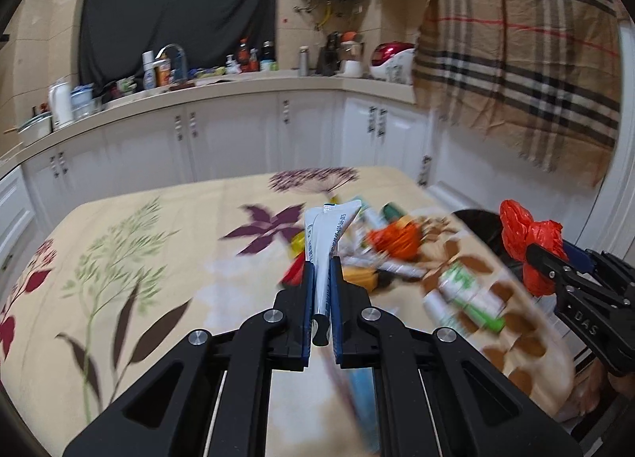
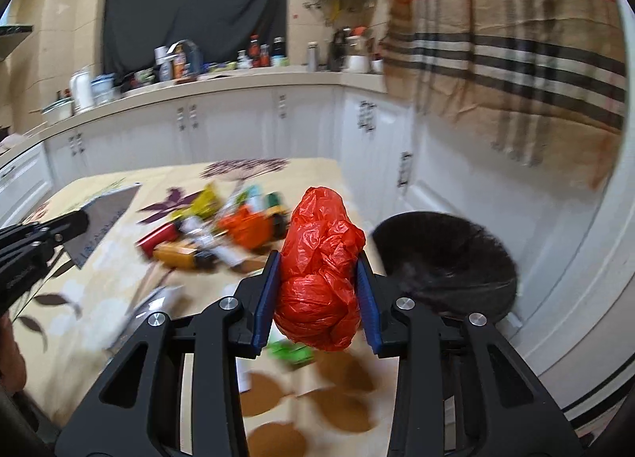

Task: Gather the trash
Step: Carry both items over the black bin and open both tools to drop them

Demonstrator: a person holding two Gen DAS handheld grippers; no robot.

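Trash rides in both grippers. Left gripper [image 1: 320,278] pinches a flattened white tube [image 1: 327,234] — right gripper [image 2: 319,290] clamps a crumpled red plastic bag [image 2: 321,258] beside a black bin [image 2: 448,258].

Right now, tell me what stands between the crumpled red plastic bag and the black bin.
Nothing visible. The right gripper grips the crumpled red plastic bag above the table edge; the black bin sits just right of it, mouth open, only clear air between them.

The left gripper [image 1: 321,264] is clamping a flattened white tube [image 1: 326,236] above the floral tablecloth [image 1: 158,242], while at three o'clock the right gripper [image 1: 545,258] is pinching a red plastic bag [image 1: 524,226].
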